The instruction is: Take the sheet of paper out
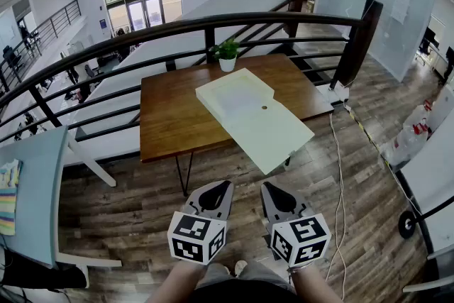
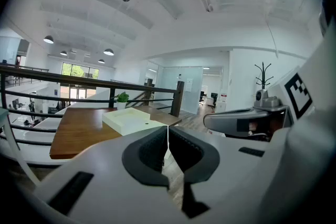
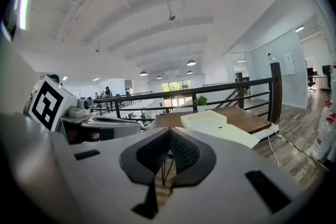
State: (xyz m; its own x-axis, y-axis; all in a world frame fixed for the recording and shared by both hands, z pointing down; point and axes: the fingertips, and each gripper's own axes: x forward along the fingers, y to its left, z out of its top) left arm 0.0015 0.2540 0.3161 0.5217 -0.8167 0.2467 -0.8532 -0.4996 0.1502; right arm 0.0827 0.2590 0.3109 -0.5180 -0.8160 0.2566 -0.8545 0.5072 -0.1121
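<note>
In the head view my left gripper and right gripper hang side by side over the floor, well short of the wooden table. The white flat box lies on its right part, its flap overhanging the near edge. I can't pick out the sheet of paper; I judge it's inside. In the left gripper view my jaws meet on nothing, the box far ahead. The right gripper view shows the same: pressed together, empty. Paper should be light, floppy and easily creased, so I'd pinch a free corner.

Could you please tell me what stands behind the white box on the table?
A small potted plant stands just behind the white box, near the far edge of the table, before the black railing. The box's inside is covered.
</note>
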